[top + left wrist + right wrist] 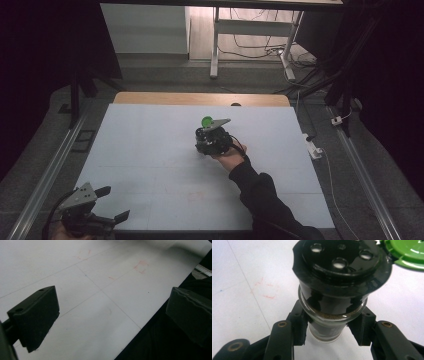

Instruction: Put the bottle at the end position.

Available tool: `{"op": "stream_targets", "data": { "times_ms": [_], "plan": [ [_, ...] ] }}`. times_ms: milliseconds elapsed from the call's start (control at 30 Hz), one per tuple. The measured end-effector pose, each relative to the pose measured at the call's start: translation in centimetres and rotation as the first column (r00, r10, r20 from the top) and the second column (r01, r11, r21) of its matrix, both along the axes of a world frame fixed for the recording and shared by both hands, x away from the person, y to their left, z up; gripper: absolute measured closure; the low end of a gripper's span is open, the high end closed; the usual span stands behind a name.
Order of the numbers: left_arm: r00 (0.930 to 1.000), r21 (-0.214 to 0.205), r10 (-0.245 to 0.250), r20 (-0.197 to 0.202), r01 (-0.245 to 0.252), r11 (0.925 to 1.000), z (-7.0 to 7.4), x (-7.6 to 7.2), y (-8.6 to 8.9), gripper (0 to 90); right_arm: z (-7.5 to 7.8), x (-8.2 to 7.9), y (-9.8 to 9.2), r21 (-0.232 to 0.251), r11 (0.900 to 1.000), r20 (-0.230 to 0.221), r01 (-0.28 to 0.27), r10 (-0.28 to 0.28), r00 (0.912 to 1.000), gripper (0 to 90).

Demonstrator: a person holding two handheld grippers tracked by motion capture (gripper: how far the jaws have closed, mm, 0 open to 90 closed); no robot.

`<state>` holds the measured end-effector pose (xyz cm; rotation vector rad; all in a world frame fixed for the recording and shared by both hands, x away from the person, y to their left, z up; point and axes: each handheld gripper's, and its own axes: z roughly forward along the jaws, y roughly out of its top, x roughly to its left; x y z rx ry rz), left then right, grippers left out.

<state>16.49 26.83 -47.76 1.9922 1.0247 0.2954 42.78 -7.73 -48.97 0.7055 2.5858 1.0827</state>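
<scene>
Shaker jar (332,312) sat clamped between right gripper (332,327) jaws, mid-table on white sheet (165,150), a bit toward far edge. Glass body, black perforated top (339,257) w/ several holes, green flip lid (407,252) hinged open. Brownish granules visible inside at neck. Right hand (231,159) behind it, dark sleeve (260,195). Left gripper (102,205) at near-left corner of table, jaws spread wide, nothing between them, over table's front edge.
</scene>
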Motion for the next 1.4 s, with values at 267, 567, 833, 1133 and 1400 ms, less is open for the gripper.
{"op": "stream_targets", "data": {
  "times_ms": [267, 567, 833, 1133, 1400],
  "plan": [
    [1.0, 0.0, -0.001, -0.002, 0.001, 1.0, 0.0, 0.0, 0.0, 0.0, -0.5, 0.1, 0.4, 0.011, 0.9999, -0.001, -0.002, 0.002, 1.0, 53.0],
    [1.0, 0.002, -0.003, -0.002, 0.003, 1.0, 0.0, 0.0, 0.0, 0.0, -1.5, 0.3, 0.6, 0.003, 0.9999, -0.002, -0.01, 0.01, 1.0, 52.9],
    [1.0, 0.001, -0.004, -0.003, 0.004, 1.0, 0.0, 0.0, 0.0, 0.0, -1.9, 0.1, 0.5, 0.009, 0.9998, 0.01, -0.015, 0.015, 0.9998, 52.4],
    [1.0, 0.0, -0.004, -0.004, 0.004, 1.0, 0.0, 0.0, 0.0, 0.0, -1.4, 0.0, 0.5, 0.026, 0.9995, -0.005, -0.016, 0.016, 0.9999, 40.0],
    [1.0, 0.001, -0.003, -0.006, 0.003, 1.0, 0.0, 0.0, 0.0, 0.0, -0.1, -0.5, 0.0, 0.062, 0.9981, -0.007, -0.001, 0.002, 1.0, 29.5]
  ]
}}
